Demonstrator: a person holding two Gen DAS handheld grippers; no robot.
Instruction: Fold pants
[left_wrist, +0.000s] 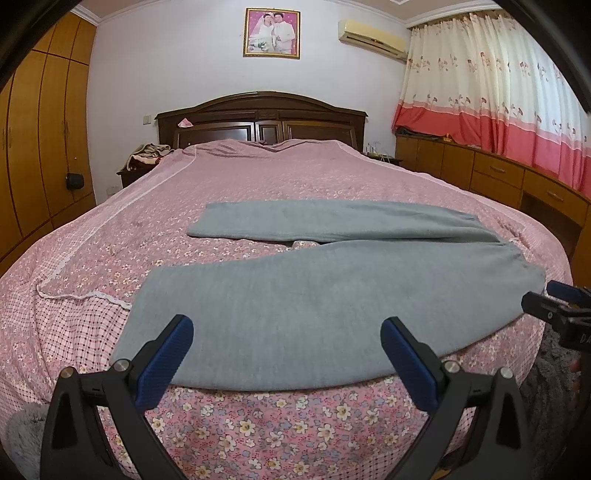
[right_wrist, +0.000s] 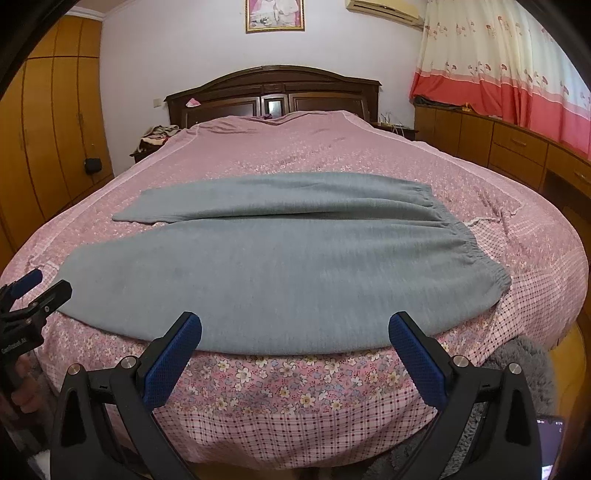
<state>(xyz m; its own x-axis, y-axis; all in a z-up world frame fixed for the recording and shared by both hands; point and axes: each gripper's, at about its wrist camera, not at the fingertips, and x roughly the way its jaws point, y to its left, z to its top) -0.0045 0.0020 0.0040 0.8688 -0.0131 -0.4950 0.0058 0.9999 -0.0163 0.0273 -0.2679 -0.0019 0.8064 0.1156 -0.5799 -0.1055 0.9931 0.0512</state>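
Left claw agape before grey pants

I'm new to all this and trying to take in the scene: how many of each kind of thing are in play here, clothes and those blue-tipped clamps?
Grey pants: 1, spread flat on the bed, legs apart
Clamps: 2, the left gripper and the right gripper, both open and empty
Total: 3

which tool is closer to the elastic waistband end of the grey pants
Right. The right tool hovers open near the grey fabric pants' gathered elastic waistband; the left tool is open toward the cuffs.
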